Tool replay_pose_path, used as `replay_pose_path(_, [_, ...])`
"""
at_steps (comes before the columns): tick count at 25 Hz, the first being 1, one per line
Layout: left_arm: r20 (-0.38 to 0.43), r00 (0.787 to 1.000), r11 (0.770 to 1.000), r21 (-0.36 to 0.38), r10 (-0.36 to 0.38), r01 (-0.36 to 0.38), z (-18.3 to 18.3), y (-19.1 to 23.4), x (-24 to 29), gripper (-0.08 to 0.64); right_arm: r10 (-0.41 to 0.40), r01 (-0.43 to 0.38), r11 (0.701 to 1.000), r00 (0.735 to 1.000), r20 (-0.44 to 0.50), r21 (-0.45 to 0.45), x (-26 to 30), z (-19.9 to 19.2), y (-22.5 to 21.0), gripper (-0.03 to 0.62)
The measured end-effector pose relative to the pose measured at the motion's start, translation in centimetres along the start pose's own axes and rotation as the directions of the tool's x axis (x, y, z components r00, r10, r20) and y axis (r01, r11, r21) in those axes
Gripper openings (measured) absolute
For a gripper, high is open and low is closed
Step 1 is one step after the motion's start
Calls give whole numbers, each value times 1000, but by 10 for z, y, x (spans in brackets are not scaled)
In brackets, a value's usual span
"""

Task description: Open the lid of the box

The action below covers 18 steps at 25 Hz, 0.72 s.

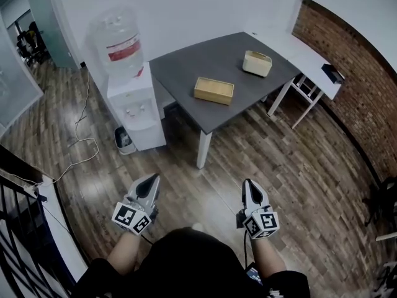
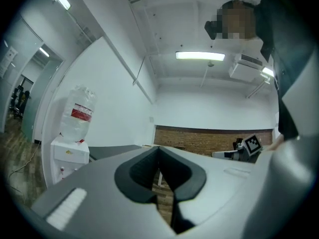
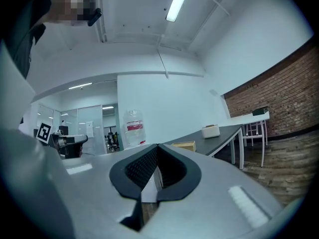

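A flat tan wooden box (image 1: 214, 90) lies near the middle of the dark grey table (image 1: 186, 64). A cream box with a lid (image 1: 257, 63) stands further right on it. Both grippers hang over the wooden floor, well short of the table and pointing toward it. My left gripper (image 1: 151, 180) has its jaws together with nothing between them, and its own view shows the tips meeting (image 2: 158, 149). My right gripper (image 1: 248, 184) is shut and empty too (image 3: 157, 147). In the right gripper view the tan box (image 3: 184, 146) and the cream box (image 3: 211, 131) sit far ahead.
A white water dispenser (image 1: 131, 101) with a large bottle stands at the table's left corner, a small bin (image 1: 124, 140) beside it. A cable (image 1: 80, 135) trails over the floor. A white desk (image 1: 304, 54) runs along the brick wall. A black railing (image 1: 25, 241) is at lower left.
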<state>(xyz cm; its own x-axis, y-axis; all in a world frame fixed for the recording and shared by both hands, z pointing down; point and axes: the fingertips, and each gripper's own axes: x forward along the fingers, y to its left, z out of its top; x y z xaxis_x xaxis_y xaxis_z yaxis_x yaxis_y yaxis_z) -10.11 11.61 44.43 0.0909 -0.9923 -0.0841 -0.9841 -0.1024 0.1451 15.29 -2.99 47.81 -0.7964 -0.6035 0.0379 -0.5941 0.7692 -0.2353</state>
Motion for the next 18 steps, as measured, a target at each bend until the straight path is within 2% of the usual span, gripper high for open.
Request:
replay_pose_path(3, [6,1000,1000,1,18,-18,1,3,19,0,-1,1,1000,1000,2,-1,8,5,-17,2])
replay_pose_path(8, [-3,1000,999,-47,21,-21,-2,9,41,0,-35,36,999,999,-14,26,12,-2,-38,2])
replay_pose_path(13, [-16,1000,998,-61,-16,15,-10,20,73,0,-73,74,997,997,-32,31,23,-5,-55,2])
replay_pose_path(18, [-18,998,996,-62,-68,67,-20,38,123,0,-103,103,995,995,-18,-11,48,7,-72,2])
